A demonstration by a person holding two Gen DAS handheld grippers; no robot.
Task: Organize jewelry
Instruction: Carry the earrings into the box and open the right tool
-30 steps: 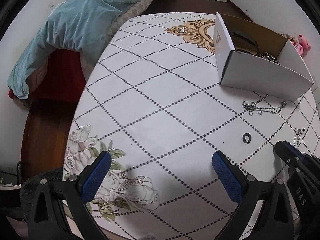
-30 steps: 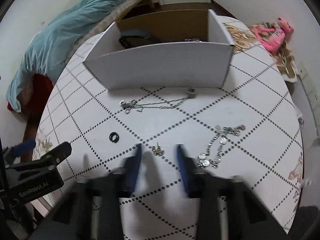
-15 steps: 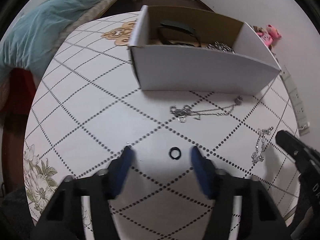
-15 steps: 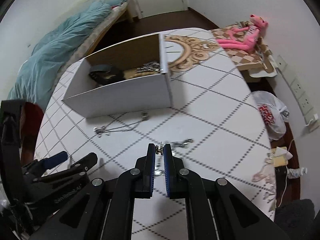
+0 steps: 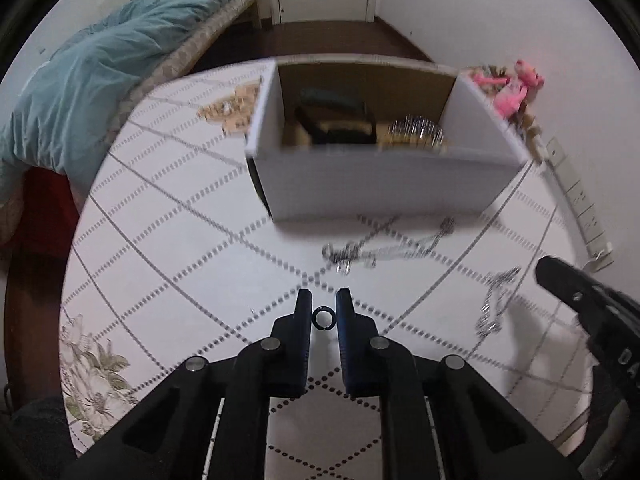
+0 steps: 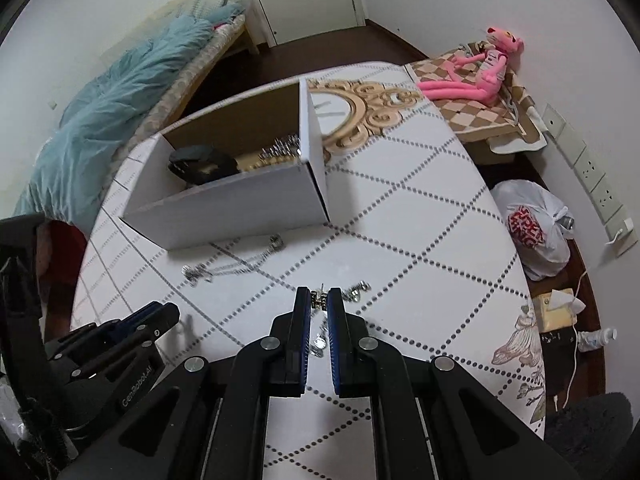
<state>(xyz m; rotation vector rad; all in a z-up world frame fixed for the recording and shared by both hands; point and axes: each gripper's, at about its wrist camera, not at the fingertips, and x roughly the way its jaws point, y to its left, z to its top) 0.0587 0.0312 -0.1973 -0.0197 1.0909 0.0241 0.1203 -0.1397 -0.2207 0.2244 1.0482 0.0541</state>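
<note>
My left gripper (image 5: 322,312) is shut on a small black ring (image 5: 323,317), held above the table. My right gripper (image 6: 319,303) is shut on a small pair of stud earrings (image 6: 319,301), also lifted off the table. An open white cardboard box (image 5: 376,184) stands ahead, holding a dark strap item (image 5: 336,120) and silver jewelry (image 5: 418,130); it also shows in the right wrist view (image 6: 240,200). A thin silver chain (image 5: 384,250) lies in front of the box. A silver coin bracelet (image 5: 496,300) lies to the right, partly under my right gripper in its own view (image 6: 356,292).
The oval white table (image 6: 420,240) has a dotted diamond pattern. A bed with a teal quilt (image 5: 88,92) is on the left. A pink plush toy (image 6: 480,72) and a white plastic bag (image 6: 536,228) lie right of the table. Wall sockets (image 6: 592,176) line the right wall.
My left gripper swung toward the box, closed on the black ring and lifted it. My right gripper closed on the earrings and raised them off the table.
</note>
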